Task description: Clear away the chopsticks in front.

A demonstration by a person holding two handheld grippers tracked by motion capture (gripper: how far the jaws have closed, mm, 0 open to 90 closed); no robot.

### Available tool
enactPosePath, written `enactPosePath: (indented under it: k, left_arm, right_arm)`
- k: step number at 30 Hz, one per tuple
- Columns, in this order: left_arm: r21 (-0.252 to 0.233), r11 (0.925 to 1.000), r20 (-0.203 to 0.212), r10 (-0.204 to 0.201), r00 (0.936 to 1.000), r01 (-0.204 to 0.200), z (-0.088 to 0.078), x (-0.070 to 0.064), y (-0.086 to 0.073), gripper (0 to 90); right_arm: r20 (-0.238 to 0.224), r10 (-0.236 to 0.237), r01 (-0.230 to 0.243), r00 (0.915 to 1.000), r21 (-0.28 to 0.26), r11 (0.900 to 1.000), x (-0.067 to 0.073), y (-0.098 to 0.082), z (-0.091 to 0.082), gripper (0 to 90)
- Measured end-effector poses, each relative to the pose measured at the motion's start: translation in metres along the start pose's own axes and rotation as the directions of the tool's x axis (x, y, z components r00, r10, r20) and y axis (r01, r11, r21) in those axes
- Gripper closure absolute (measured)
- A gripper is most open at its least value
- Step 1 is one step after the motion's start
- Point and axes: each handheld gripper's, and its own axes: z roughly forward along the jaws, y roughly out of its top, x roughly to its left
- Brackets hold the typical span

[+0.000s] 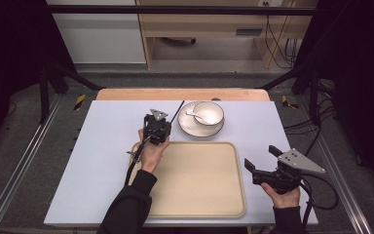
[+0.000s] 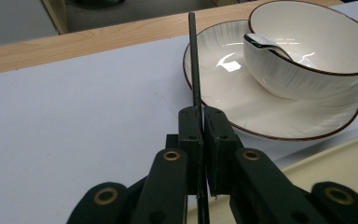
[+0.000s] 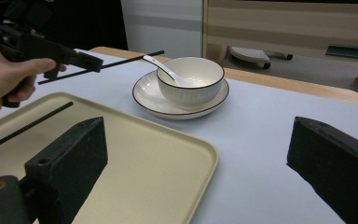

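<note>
Carrying step: left claw (image 2: 200, 122) clamped tight on one black chopstick (image 2: 194, 60), lifted beside plate (image 2: 307, 126); right claw (image 3: 196, 163) wide open, empty. Next: careful placing.

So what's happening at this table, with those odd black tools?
A person holds a gripper in each hand. The left gripper has its jaws shut on a thin black chopstick, held just left of a plate that carries a white bowl with a spoon in it. A second black stick already lies on the beige tray. The right gripper hangs by the tray's right edge, jaws open and empty.
</note>
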Motion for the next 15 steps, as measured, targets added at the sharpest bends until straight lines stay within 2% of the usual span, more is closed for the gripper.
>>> enactPosePath:
  k: [7,9,15]
  left_arm:
    - [-0.044,0.9990,-0.014,-0.012,0.9998,0.012,-0.034,0.007,-0.014,85.4]
    - [-0.060,0.9979,-0.016,-0.027,0.9995,0.026,-0.043,0.008,-0.017,85.4]
    - [-0.116,0.9929,-0.040,-0.031,0.9987,0.026,-0.077,0.009,-0.030,85.4]
  right_arm:
    - [0.002,0.001,-0.001,1.0000,0.004,1.000,0.000,-0.001,0.000,5.0]
    - [0.001,-0.005,0.005,1.0000,0.003,1.000,0.000,-0.001,0.001,5.0]
    - [-0.004,-0.007,0.007,1.0000,0.009,1.000,0.002,-0.001,0.003,5.0]
